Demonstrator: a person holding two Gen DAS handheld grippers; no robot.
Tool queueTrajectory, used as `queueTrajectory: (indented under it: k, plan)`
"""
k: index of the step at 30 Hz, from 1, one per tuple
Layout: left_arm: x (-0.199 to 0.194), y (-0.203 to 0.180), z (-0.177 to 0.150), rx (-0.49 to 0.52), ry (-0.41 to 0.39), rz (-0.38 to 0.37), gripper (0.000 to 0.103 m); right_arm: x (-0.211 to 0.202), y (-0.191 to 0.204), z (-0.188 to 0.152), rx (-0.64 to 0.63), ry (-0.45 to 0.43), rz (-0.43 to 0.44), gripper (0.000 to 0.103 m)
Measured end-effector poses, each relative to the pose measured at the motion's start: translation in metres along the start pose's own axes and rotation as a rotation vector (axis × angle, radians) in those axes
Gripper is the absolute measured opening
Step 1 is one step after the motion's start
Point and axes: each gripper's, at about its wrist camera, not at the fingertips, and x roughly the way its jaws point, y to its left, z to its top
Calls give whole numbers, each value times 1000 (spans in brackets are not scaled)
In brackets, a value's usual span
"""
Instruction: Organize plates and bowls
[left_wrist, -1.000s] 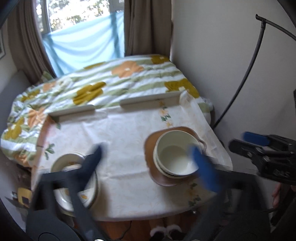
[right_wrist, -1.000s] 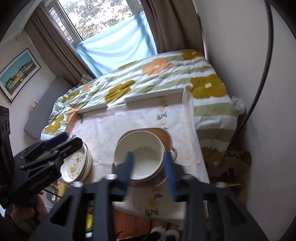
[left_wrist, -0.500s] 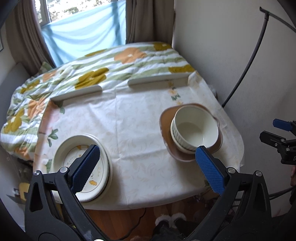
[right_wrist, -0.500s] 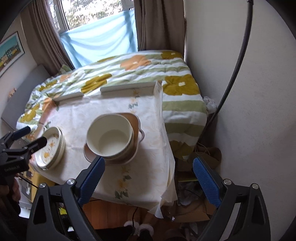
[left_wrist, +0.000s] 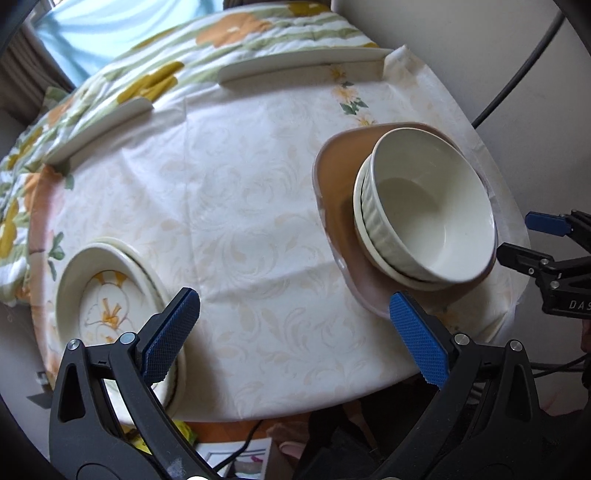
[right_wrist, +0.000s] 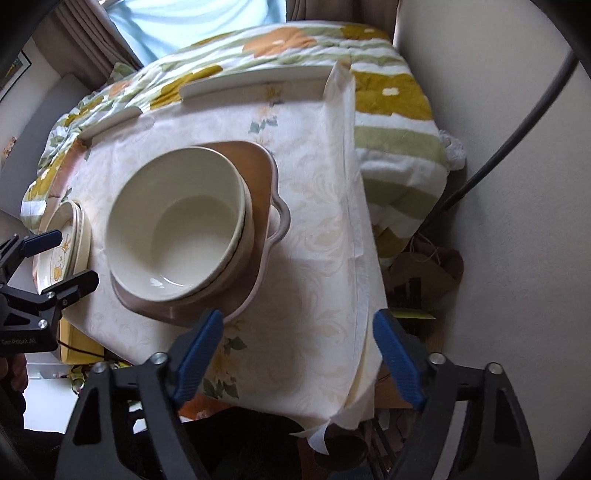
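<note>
A cream ribbed bowl (left_wrist: 428, 206) sits nested in a second cream bowl on a brown square plate (left_wrist: 336, 206) at the table's right side. A stack of flower-painted plates (left_wrist: 107, 302) lies at the near left corner. My left gripper (left_wrist: 295, 328) hangs open above the cloth between the two stacks, its left pad over the plates' rim. My right gripper (right_wrist: 299, 343) is over the table's near right corner, just in front of the brown plate (right_wrist: 258, 177). Its jaws are closing with nothing between them. The bowl (right_wrist: 173, 229) lies ahead of it.
A cream tablecloth (left_wrist: 236, 206) covers the table. Two white bars (left_wrist: 295, 62) lie along its far edge, against a bed with a floral quilt (right_wrist: 388, 85). A wall and a black cable (right_wrist: 517, 129) stand to the right. A paper bag (right_wrist: 424, 273) sits on the floor.
Both grippers have sunk toward the table and tipped downward, so the dishes look larger. The right jaws went from narrow to wide, then came in somewhat.
</note>
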Motion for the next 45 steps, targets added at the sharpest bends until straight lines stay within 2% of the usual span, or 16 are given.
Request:
queueTrajectory:
  k: [6, 8, 9, 11, 12, 13, 16, 17, 19, 21, 22, 23, 27, 37, 45]
  plan:
    - [26, -11, 14, 57, 94, 51, 101, 15, 5, 16, -64, 86, 14, 74]
    - [33, -13, 14, 69, 117, 44, 94, 23, 5, 20, -79, 110, 41, 63]
    - [37, -13, 14, 61, 125, 23, 92, 26, 6, 21, -86, 122, 52, 61]
    - [43, -14, 15, 59, 137, 10, 91, 31, 11, 22, -118, 132, 64, 49]
    - [47, -16, 16, 64, 143, 9, 86, 33, 13, 23, -138, 130, 59, 48]
    - [50, -17, 17, 67, 148, 0, 77, 34, 15, 23, -151, 127, 62, 46]
    - [62, -21, 20, 71, 161, -32, 62, 41, 17, 24, -167, 126, 101, 34]
    - [64, -23, 21, 75, 163, -46, 58, 44, 19, 24, -177, 123, 100, 33]
    - [68, -27, 22, 90, 158, -65, 42, 49, 21, 24, -185, 122, 115, 31]
    - [73, -29, 23, 90, 151, -90, 34, 56, 22, 23, -177, 126, 154, 28]
    - [74, -30, 23, 94, 148, -92, 33, 59, 22, 23, -172, 128, 169, 24]
    - [75, -31, 23, 98, 142, -95, 33, 62, 23, 22, -170, 122, 175, 23]
    - [73, -36, 23, 127, 116, -123, 19, 61, 26, 18, -179, 75, 178, 21]
    - [59, -45, 24, 151, 39, -77, 17, 44, 29, 13, -215, -6, 155, 20]
    - [13, -12, 14, 109, -27, -58, 17, 15, 57, 22, -290, -56, 152, 20]
